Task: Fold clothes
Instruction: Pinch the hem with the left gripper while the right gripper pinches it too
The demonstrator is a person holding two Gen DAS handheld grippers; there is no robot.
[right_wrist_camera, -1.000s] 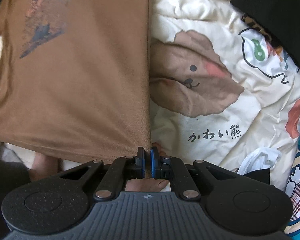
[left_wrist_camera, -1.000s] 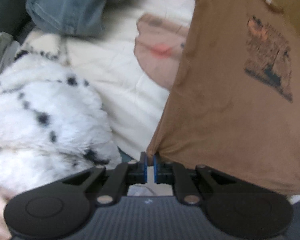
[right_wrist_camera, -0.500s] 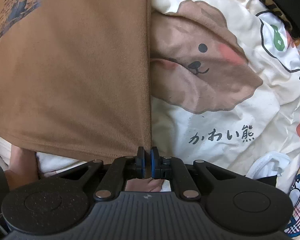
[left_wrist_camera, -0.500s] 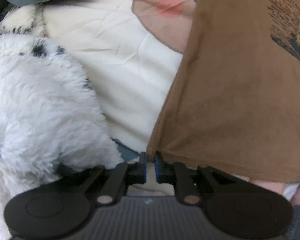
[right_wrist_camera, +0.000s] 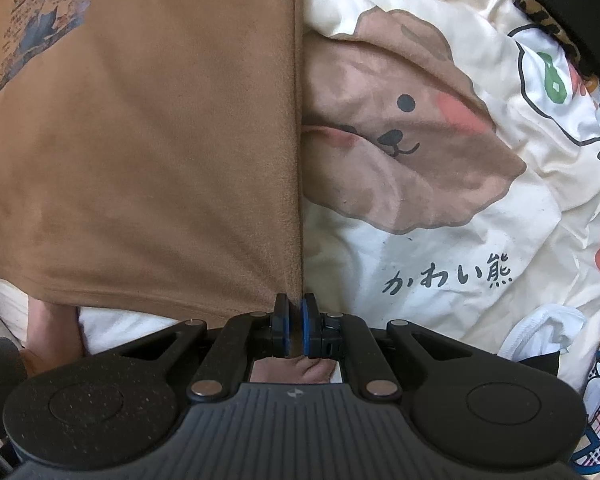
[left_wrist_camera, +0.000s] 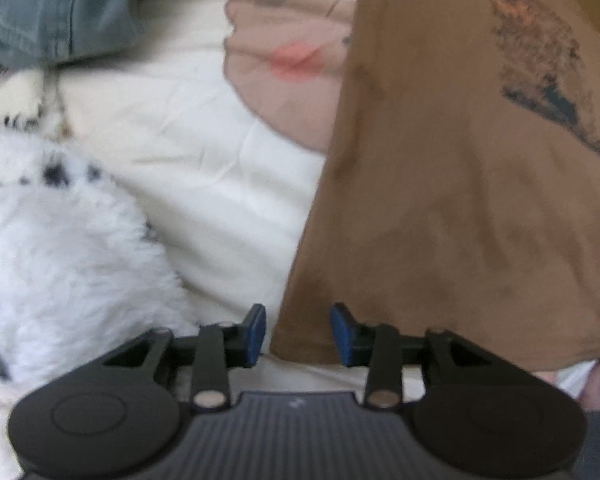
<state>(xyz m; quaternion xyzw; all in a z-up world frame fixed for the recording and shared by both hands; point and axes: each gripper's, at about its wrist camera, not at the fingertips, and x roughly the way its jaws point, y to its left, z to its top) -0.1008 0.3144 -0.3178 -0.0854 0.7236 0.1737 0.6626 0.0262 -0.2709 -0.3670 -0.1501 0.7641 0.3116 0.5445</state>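
One garment: a brown T-shirt (left_wrist_camera: 460,200) with a faded printed graphic (left_wrist_camera: 548,80), spread over a cream bedsheet (left_wrist_camera: 204,184); in the right wrist view it fills the left half of the frame (right_wrist_camera: 140,140), its long straight edge running down to the gripper.
Shirt's near corners: one lower corner lies between the left gripper's blue pads; the other runs into the right gripper's pads.
Left gripper (left_wrist_camera: 298,334): jaws opening, blue pads standing apart with a clear gap on either side of the corner; neither pad presses on the cloth.
Right gripper (right_wrist_camera: 295,326): fingers together, clamped on the corner of the brown T-shirt where the side edge meets the hem.
Hem: it runs leftward from the right gripper, with white cloth showing beneath it.
Bedsheet print: a tan cartoon bear (right_wrist_camera: 400,128) with pink cheeks lies just right of the shirt's edge, partly tucked under it; black Japanese lettering (right_wrist_camera: 448,280) sits below the bear.
Left of shirt, left wrist view: a white fluffy fabric with black spots (left_wrist_camera: 60,240) lies near the gripper, apart from the shirt.
Far left corner: blue denim (left_wrist_camera: 60,8) heaped at the top of the left wrist view.
Right edge, right wrist view: a black item (right_wrist_camera: 572,8) at the top corner, a small crumpled white piece (right_wrist_camera: 540,332) lower down.
Person: bare skin shows under the right gripper (right_wrist_camera: 296,372), too hidden to tell which part.
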